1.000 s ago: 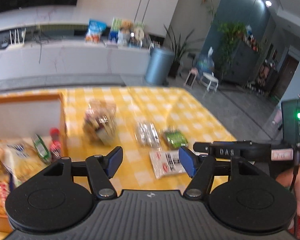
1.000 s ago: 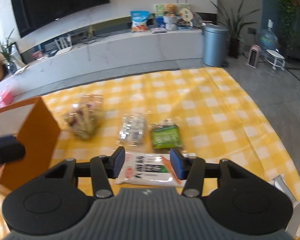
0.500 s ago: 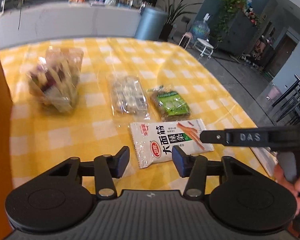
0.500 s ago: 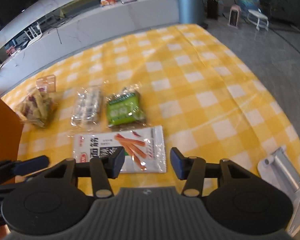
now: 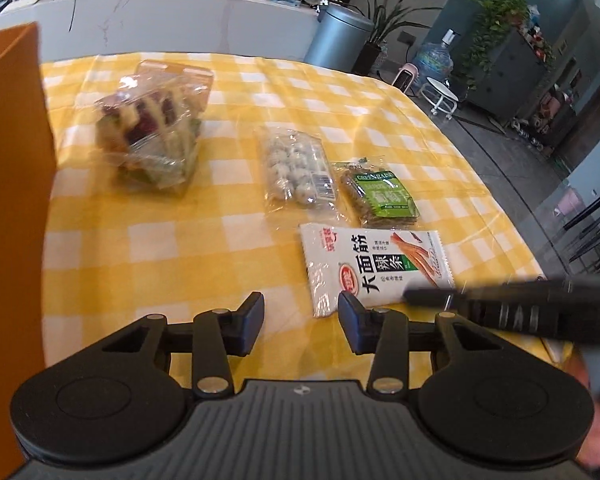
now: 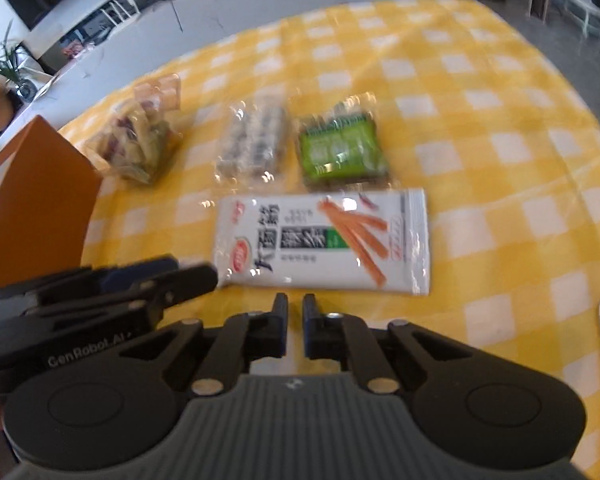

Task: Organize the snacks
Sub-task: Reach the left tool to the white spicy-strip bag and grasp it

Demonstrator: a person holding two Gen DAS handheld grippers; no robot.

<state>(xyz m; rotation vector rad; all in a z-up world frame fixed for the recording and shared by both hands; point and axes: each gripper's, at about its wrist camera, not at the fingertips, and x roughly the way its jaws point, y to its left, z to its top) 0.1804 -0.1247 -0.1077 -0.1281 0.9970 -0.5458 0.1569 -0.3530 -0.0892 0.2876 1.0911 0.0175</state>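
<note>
Both grippers have come down closer to the yellow-and-white checked surface (image 5: 204, 256) since a second ago, and the right one, half open then, has drawn its jaws nearly together. From the left wrist view, the left gripper (image 5: 300, 320) hangs just short of the near left corner of the white rectangular snack packet printed with orange sticks and black characters (image 5: 374, 266); its blue-padded jaws are closing with only checked cloth between them, and the packet's corner lies just beside the right pad without being pinched. Beyond the packet lie a clear bag of small pale round sweets (image 5: 298, 170) and, to its right, a green-labelled clear pack of dark biscuits (image 5: 380, 196), the two nearly touching. Farther left sits a crinkled clear bag of mixed red, cream and green snacks (image 5: 154, 128). An orange box wall (image 5: 12, 184) fills the left edge. The right gripper's dark finger (image 5: 512, 306) reaches in from the right over the packet's near right corner, with part of a hand (image 5: 598, 436) below it. From the right wrist view, which is somewhat blurred, the right gripper (image 6: 295, 322) stands shut on nothing, just short of the white packet's (image 6: 324, 240) near long edge. The left gripper's fingers (image 6: 140, 284) reach toward the packet's left end. The green pack (image 6: 342, 148), sweets bag (image 6: 254, 144), mixed bag (image 6: 140, 140) and orange box (image 6: 32, 204) lie beyond.
</note>
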